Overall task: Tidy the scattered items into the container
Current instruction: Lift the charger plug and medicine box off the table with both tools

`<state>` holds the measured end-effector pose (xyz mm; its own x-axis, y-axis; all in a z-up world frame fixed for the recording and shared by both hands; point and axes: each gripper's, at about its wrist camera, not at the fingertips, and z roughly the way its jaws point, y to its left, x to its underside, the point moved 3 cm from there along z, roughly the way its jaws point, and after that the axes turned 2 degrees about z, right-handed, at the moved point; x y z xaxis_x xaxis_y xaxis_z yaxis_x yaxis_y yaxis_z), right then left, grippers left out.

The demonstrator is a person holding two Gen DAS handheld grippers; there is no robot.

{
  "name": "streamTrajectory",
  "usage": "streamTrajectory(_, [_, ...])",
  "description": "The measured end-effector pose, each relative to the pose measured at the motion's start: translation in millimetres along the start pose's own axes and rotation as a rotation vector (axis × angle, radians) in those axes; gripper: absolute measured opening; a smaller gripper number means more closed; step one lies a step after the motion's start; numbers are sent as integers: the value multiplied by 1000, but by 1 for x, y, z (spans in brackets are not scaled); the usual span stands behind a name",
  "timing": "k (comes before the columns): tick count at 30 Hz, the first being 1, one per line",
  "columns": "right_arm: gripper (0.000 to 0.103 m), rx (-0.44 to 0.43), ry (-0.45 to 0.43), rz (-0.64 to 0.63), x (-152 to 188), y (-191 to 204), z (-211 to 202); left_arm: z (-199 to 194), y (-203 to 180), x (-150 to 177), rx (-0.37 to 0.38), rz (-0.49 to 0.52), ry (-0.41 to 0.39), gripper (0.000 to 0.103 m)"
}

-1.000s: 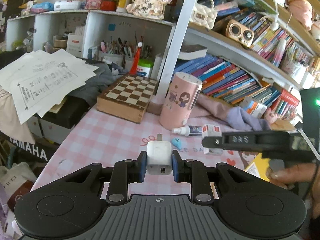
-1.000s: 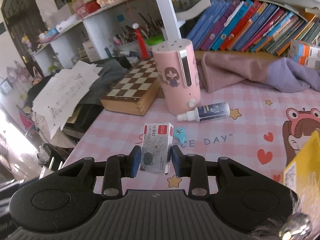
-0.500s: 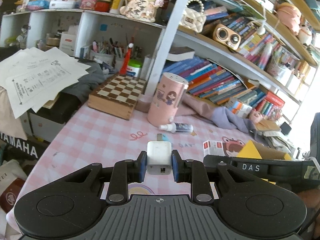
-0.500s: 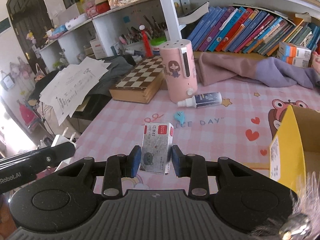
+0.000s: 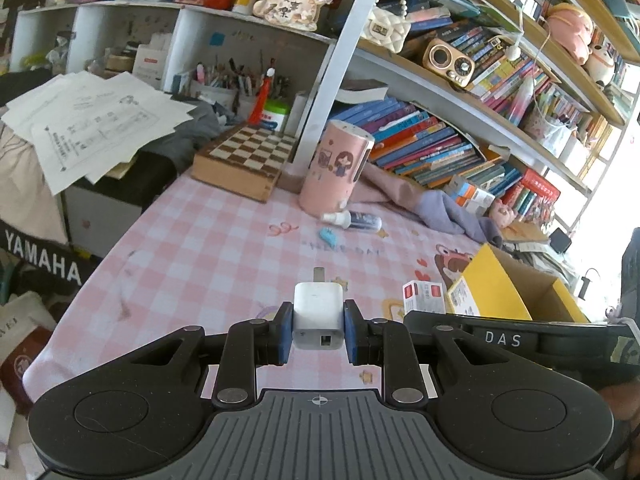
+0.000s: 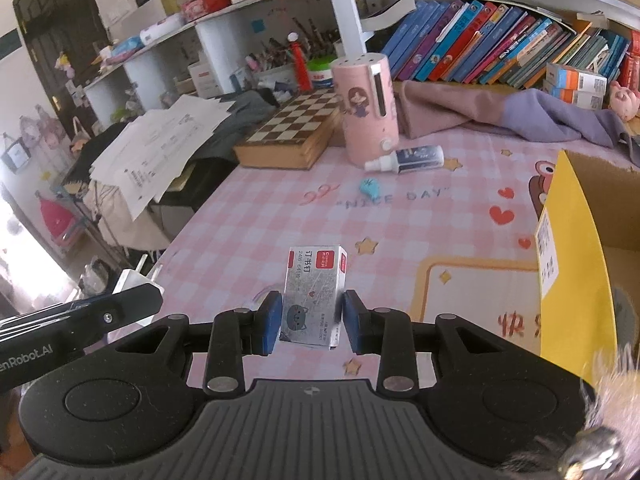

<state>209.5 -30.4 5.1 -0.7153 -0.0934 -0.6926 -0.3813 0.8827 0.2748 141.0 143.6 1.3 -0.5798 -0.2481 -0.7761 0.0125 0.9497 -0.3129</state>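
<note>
The table [image 6: 248,236] wears a pink-and-white checked cloth printed with stars, hearts and "NICE DAY". Toward its far edge a pink cylindrical container with a cartoon girl [image 6: 366,108] stands upright, a small spray bottle [image 6: 404,159] lying on its side just beside its base and a small blue clip [image 6: 370,186] near that. A wooden chessboard box [image 6: 292,132] sits to the left of the cylinder, and a purple cloth [image 6: 520,116] is heaped to the right. Behind, shelves hold rows of books [image 6: 500,52], pens and trinkets; loose printed sheets [image 5: 92,124] spill off a pile past the table's left end.

The left tool [image 5: 319,330] pinches a white charger plug [image 5: 319,316] above the cloth. The right tool [image 6: 311,322] pinches a staples box [image 6: 314,296], held above the table just left of the open yellow cardboard box [image 6: 576,264].
</note>
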Motion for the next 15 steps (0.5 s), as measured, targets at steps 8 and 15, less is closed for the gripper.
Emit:
streamTrajectory(8, [31, 8, -7, 24, 31, 11, -26, -25, -3, 20, 18, 15, 17, 24])
streamTrajectory(15, [31, 37, -27, 61, 58, 12, -53, -41, -8, 35, 51, 37, 41, 24])
